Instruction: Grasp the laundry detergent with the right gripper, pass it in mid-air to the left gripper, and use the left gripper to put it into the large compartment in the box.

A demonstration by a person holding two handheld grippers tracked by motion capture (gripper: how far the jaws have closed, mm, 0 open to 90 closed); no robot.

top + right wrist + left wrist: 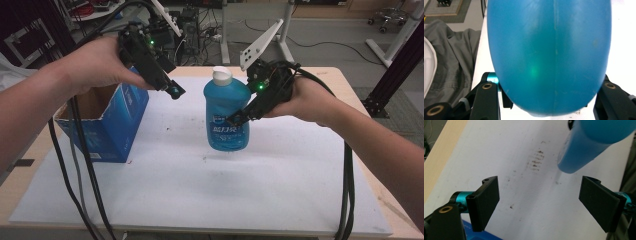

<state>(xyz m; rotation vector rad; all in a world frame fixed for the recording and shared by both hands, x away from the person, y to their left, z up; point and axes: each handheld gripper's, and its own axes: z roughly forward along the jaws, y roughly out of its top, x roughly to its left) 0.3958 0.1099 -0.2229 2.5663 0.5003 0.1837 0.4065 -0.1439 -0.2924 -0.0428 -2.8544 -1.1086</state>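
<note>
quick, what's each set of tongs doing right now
Left tongs: open, holding nothing.
Right tongs: shut on the blue plastic bottle with the white cap, lifted off the white board.

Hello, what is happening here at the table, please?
A person works with a claw in each hand. The right claw grips a blue bottle by its body, above the white board. The left claw is open with nothing in it, near an open blue box.

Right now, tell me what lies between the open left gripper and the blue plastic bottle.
Nothing: in the high view, only bare white board lies behind the gap between left gripper and blue plastic bottle.
</note>
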